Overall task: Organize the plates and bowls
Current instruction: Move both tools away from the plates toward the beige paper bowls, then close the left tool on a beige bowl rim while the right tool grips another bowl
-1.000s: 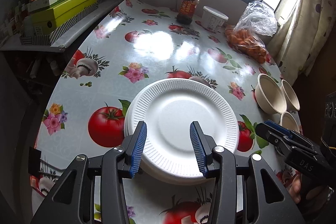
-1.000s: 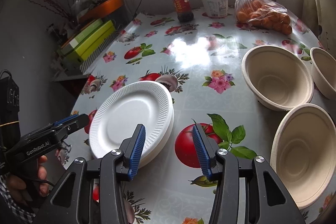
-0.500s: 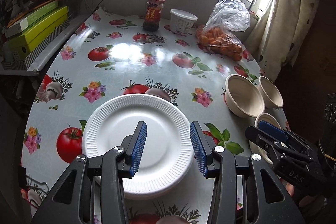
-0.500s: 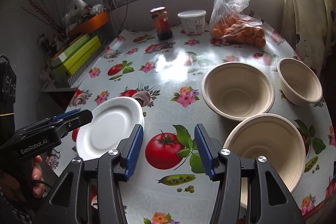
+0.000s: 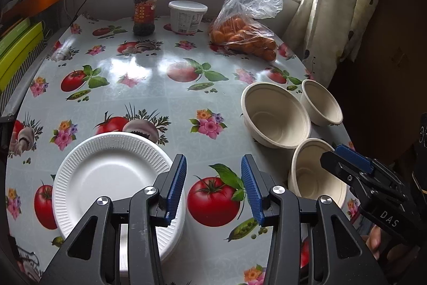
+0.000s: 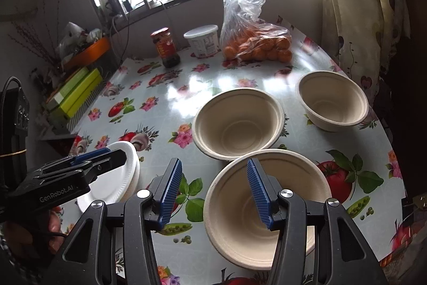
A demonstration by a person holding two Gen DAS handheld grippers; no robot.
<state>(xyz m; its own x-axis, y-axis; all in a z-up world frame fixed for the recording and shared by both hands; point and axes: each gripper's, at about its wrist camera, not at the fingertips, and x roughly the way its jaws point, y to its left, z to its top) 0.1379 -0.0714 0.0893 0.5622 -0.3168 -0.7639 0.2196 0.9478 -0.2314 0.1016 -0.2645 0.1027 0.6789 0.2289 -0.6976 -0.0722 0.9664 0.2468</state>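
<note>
A stack of white ribbed paper plates [image 5: 106,178] lies at the near left of the flower-print table [image 5: 160,98]. My left gripper [image 5: 213,162] hovers open just right of the stack, above a printed tomato, nothing between its blue pads. Three beige paper bowls stand upright on the right: a wide one [image 6: 237,122], a smaller one [image 6: 332,100] beyond it, and a near one [image 6: 240,218]. My right gripper [image 6: 213,164] is open above the near bowl's left rim, one finger over the inside and one outside, not touching. The plates [image 6: 117,178] show partly behind the left gripper [image 6: 106,155].
Along the window wall stand a dark sauce jar [image 5: 145,11], a white lidded tub [image 5: 187,16] and a plastic bag of oranges [image 5: 245,36]. Green boxes [image 5: 18,50] sit on a ledge at left. A curtain [image 5: 333,4] hangs past the table's right edge, close to the bowls.
Both grippers have swung rightward. The left one went from over the plate stack to beside it. The right one went from near the plates to above the near bowl.
</note>
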